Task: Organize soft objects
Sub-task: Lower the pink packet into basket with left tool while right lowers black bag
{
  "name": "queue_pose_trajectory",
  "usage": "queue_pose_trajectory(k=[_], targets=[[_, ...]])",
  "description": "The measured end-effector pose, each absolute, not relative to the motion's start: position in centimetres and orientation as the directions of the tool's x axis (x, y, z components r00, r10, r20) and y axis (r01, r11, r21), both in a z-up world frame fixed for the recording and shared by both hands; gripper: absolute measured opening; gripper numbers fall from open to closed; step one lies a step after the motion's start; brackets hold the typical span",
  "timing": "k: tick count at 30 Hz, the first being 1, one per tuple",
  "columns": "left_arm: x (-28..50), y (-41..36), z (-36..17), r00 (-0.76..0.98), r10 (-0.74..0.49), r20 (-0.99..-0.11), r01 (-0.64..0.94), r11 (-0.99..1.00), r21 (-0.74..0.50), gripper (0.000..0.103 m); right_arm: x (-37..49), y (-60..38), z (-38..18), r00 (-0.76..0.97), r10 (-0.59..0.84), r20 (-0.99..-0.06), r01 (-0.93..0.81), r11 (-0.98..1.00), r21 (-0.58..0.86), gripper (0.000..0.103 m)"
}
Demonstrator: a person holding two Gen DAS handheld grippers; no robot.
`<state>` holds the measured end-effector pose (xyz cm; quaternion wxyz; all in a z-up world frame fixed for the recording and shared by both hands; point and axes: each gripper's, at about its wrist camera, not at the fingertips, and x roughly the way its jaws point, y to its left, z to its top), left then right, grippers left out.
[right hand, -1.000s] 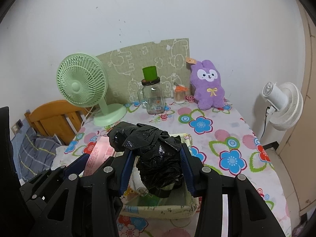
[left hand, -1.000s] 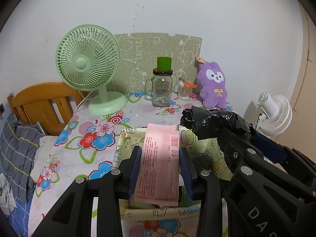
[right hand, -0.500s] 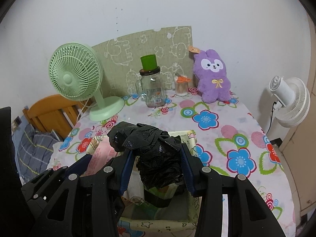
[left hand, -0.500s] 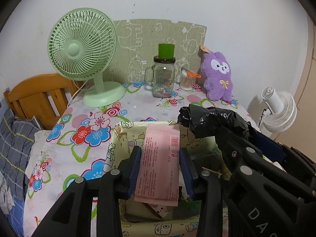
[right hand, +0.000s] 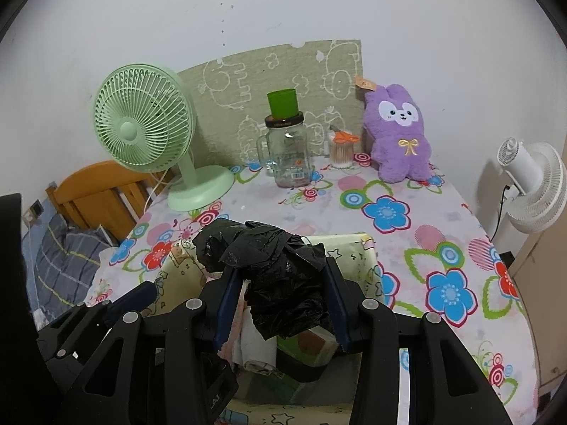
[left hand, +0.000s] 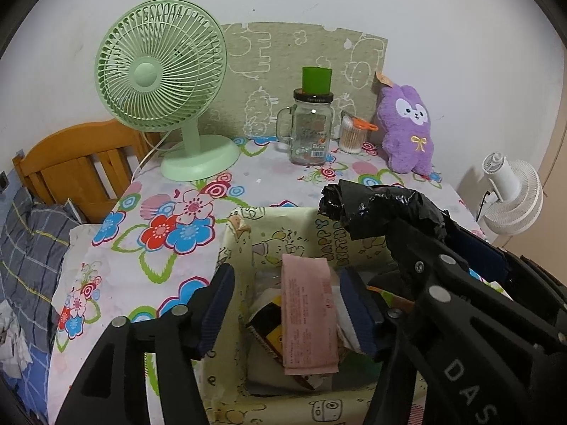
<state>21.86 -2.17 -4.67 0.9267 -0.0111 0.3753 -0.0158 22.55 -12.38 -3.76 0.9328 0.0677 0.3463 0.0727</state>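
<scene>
A cream fabric bin (left hand: pixel 244 233) with cartoon prints stands on the flowered table. My left gripper (left hand: pixel 287 297) is open above it; a pink packet (left hand: pixel 308 315) lies loose between its fingers, resting on other items in the bin. My right gripper (right hand: pixel 280 301) is shut on a crumpled black plastic bag (right hand: pixel 276 272) held over the bin (right hand: pixel 368 251). The bag also shows at the right of the left wrist view (left hand: pixel 382 209). A purple plush rabbit (right hand: pixel 397 134) sits at the back right by the wall.
A green desk fan (left hand: pixel 166 92) stands at the back left. A glass jar with a green cup on top (left hand: pixel 312 120) and a cotton-swab pot (left hand: pixel 352 134) stand at the back. A white fan (right hand: pixel 531 184) is off the right edge. A wooden headboard (left hand: pixel 74 163) is at the left.
My left gripper has opened and let go of the pink packet, which now lies in the bin. Both grippers have moved forward over the bin. The right keeps hold of the black bag.
</scene>
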Motion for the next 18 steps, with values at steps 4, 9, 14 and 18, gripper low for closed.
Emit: queue_pose_trajectory(k=[4, 9, 14, 18], targets=[[21.8, -1.8, -4.8, 0.713, -0.031, -0.700, 0.019, 1.000, -0.025, 0.070, 23.2, -12.0, -4.2, 0.734, 0.206, -0.648, -0.111, 0.977, 0.184, 0.049], [22.0, -1.9, -5.0, 0.710, -0.034, -0.704, 0.027, 0.999, -0.021, 0.074, 23.7, -11.3, -4.8, 0.716, 0.214, -0.665, -0.125, 0.976, 0.179, 0.049], [22.2, -1.9, -5.1, 0.711, -0.030, -0.702, 0.027, 1.000, -0.015, 0.079, 24.3, -11.1, -5.3, 0.707, 0.210, -0.676, -0.131, 0.977, 0.167, 0.051], [22.4, -2.0, -5.3, 0.707, -0.023, -0.707, 0.024, 1.000, -0.008, 0.082, 24.8, -11.1, -5.7, 0.695, 0.208, -0.688, -0.130, 0.978, 0.164, 0.058]])
